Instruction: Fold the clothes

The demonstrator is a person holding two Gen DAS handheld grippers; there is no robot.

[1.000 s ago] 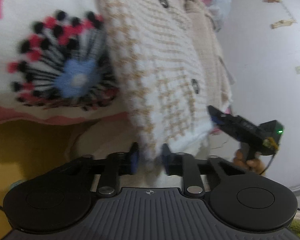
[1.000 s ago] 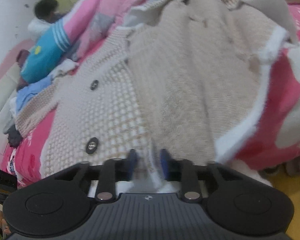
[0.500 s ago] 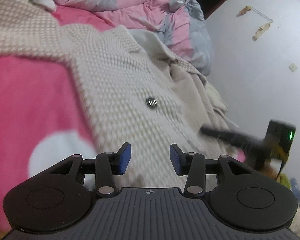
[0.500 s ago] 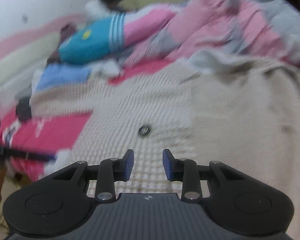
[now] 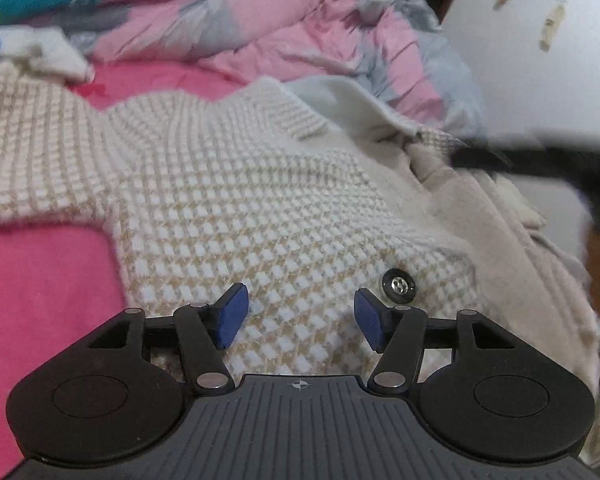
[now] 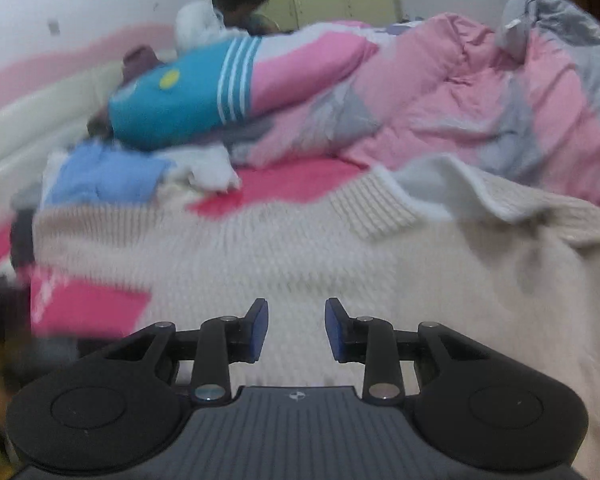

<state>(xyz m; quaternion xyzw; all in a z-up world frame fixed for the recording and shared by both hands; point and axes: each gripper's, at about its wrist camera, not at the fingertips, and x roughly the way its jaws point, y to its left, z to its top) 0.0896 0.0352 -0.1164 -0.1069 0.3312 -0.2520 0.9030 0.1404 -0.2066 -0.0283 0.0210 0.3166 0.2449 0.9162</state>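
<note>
A cream and beige houndstooth knit cardigan (image 5: 284, 208) lies spread on the pink bed sheet (image 5: 40, 280), one dark button (image 5: 398, 286) facing up. My left gripper (image 5: 298, 300) hovers low over its front panel. Its jaws are opening and nothing is between the blue pads (image 5: 230, 316). A dark blur at the right of this view is my right gripper (image 5: 540, 160). In the right wrist view the cardigan (image 6: 340, 264) stretches across the bed, and my right gripper (image 6: 296, 308) stands over it with its pads apart and nothing pinched.
A rumpled pink and grey quilt (image 6: 480, 104) and a teal and pink pillow (image 6: 204, 96) lie behind the cardigan. A blue garment (image 6: 100, 176) and a white cloth (image 6: 204, 168) sit at the left. A person (image 6: 236, 4) sits at the far end. A white wall (image 5: 540, 60) stands to the right.
A second ago both grippers pinched the cardigan's lower edge. Both then let go and swung over the bed, and the left jaws have spread wider.
</note>
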